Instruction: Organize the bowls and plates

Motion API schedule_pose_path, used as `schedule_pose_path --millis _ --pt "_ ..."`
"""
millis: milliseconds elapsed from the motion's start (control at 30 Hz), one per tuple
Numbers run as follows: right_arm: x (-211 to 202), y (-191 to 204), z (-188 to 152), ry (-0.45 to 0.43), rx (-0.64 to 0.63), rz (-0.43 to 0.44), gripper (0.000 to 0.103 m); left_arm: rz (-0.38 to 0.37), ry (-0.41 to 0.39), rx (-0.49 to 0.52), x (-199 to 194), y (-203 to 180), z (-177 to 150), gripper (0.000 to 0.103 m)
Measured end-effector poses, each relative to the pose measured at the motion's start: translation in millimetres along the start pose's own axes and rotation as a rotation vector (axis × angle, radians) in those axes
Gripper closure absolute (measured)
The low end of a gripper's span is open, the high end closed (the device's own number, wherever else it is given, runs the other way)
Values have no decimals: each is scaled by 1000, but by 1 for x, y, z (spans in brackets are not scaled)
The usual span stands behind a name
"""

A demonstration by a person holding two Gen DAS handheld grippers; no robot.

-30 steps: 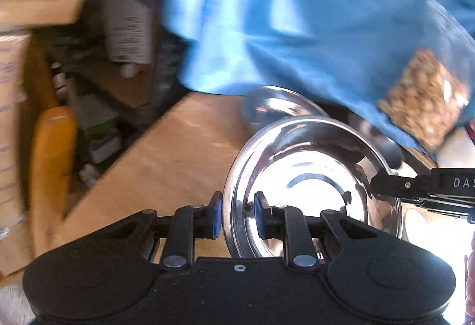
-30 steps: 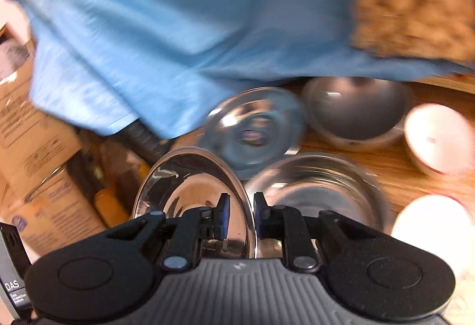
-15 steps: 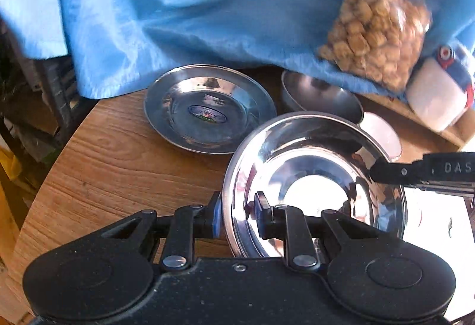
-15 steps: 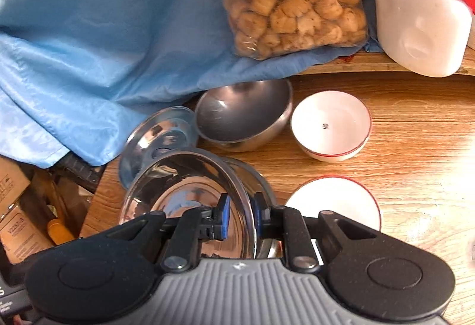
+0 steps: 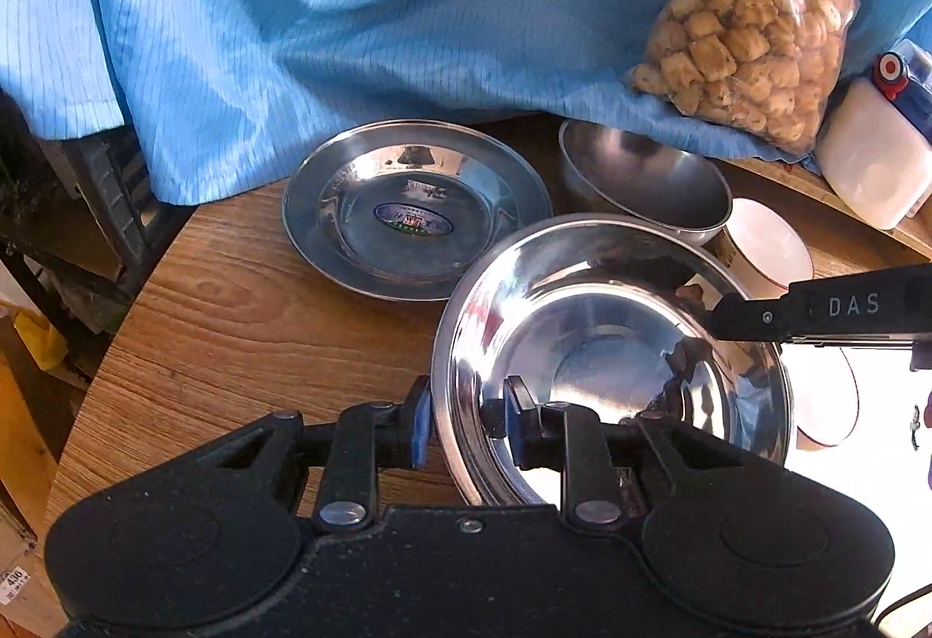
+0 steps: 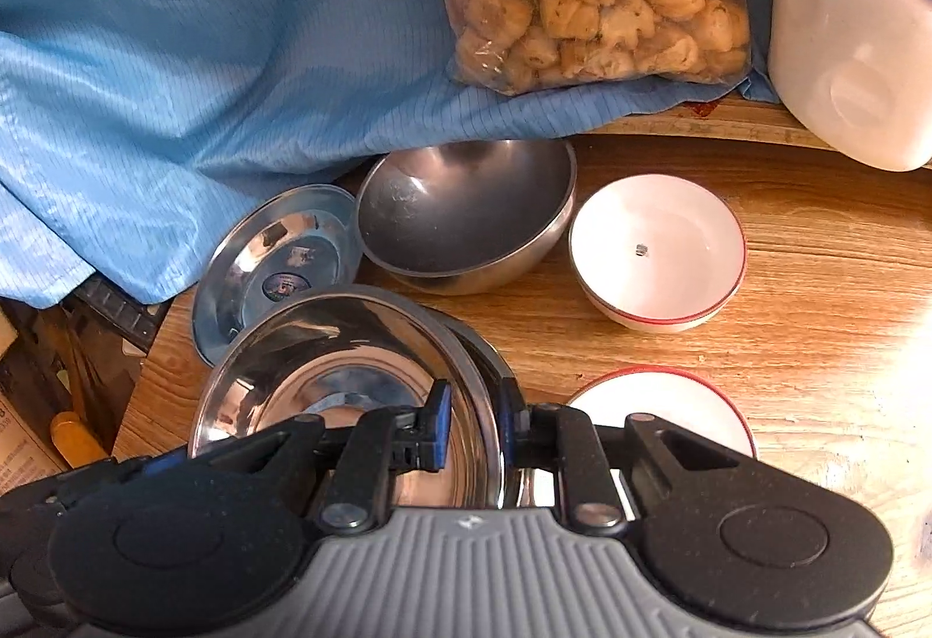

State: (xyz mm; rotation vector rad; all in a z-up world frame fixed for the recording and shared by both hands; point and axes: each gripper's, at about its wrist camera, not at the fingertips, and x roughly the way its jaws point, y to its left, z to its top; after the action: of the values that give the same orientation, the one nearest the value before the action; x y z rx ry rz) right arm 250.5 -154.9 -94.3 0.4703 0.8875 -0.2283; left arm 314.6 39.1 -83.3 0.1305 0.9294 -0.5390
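Observation:
Both grippers hold one shiny steel dish by opposite rims. My left gripper has the near rim between its pads, and its jaws are opening slightly while they still touch the rim. The right gripper is shut on the far rim; its fingertip shows in the left wrist view. The dish lies over a second steel dish. Behind stand a labelled steel plate, a matte steel bowl, a white red-rimmed bowl and a white red-rimmed plate.
A blue cloth hangs over the back of the wooden table. On it leans a bag of snacks, with a white jug to its right. The table's edge drops off at the left beside cardboard boxes.
Both views swung from the clutter left of the table onto the table. The held dish came over the second steel dish and sank a little. The left jaws stand slightly wider.

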Motion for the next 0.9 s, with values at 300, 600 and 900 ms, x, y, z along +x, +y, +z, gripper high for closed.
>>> schedule_pose_path --millis 300,600,900 --pt "5 4 4 -1 -28 -31 84 -11 30 -7 10 0 -1 75" --pt "10 9 9 -2 -55 -45 79 -26 52 -11 19 3 -1 73" --pt "16 12 10 7 -71 -38 66 -55 25 -51 12 15 3 42"
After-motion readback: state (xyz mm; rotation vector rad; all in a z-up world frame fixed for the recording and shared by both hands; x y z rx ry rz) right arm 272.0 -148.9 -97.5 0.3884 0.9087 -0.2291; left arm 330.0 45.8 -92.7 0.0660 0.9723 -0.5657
